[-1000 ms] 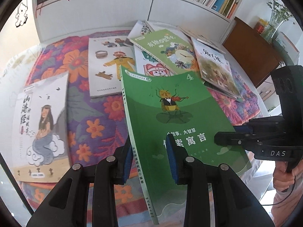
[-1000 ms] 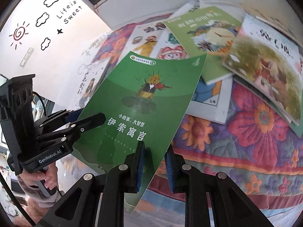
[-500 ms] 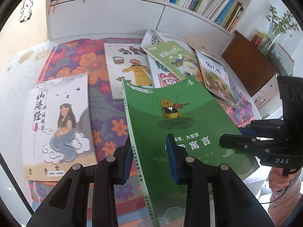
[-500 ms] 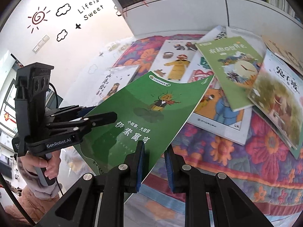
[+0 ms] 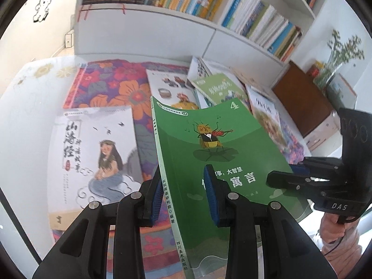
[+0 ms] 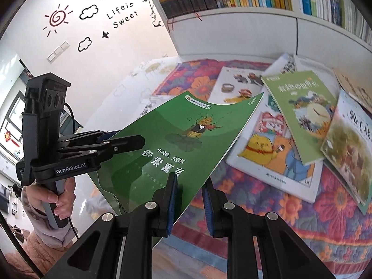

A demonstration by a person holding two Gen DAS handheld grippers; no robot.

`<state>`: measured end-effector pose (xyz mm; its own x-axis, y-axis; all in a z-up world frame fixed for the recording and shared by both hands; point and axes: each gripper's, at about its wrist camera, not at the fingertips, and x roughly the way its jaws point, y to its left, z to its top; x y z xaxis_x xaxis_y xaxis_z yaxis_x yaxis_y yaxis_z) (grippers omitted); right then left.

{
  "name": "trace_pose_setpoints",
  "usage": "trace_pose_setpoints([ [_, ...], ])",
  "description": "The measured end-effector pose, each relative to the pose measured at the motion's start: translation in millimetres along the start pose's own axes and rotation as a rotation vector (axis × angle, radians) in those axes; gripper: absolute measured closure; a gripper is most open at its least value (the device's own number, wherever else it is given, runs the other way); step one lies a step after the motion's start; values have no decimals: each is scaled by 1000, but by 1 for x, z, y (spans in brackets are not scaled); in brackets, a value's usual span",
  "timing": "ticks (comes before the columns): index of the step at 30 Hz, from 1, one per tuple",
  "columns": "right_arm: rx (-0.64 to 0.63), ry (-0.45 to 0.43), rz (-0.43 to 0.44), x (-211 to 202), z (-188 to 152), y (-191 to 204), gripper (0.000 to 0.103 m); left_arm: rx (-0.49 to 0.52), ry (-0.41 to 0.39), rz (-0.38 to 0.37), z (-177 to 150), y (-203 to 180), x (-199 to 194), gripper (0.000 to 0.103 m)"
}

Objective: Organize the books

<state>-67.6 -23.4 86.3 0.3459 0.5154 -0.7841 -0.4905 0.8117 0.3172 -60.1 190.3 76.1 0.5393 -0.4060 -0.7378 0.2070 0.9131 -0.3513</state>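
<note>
Left gripper pinching spine edge of green book, blue pads on either side of cover. Book raised, tilted above floral cloth, clear of white mermaid-cover book lying flat to the left. Right gripper clamped on opposite lower edge of green book. Farther right, other books overlapping flat on cloth.

Left claw apparently clamps the green book (spine side).
</note>
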Motion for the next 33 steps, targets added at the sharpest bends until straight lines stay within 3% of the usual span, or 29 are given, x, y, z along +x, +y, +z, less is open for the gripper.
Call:
trace_pose_setpoints([
  [12,-141,-105,-6,20,54,54,83,-112,-109,34,18,64,-36,74],
  [17,-159,-98,42,45,71,72,83,-123,-140,114,15,85,-43,74],
  [21,-200,-125,6,65,76,85,83,-145,-127,149,10,99,-37,74],
  [33,-154,-34,62,127,74,71,83,-193,-40,188,-1,132,-2,74],
])
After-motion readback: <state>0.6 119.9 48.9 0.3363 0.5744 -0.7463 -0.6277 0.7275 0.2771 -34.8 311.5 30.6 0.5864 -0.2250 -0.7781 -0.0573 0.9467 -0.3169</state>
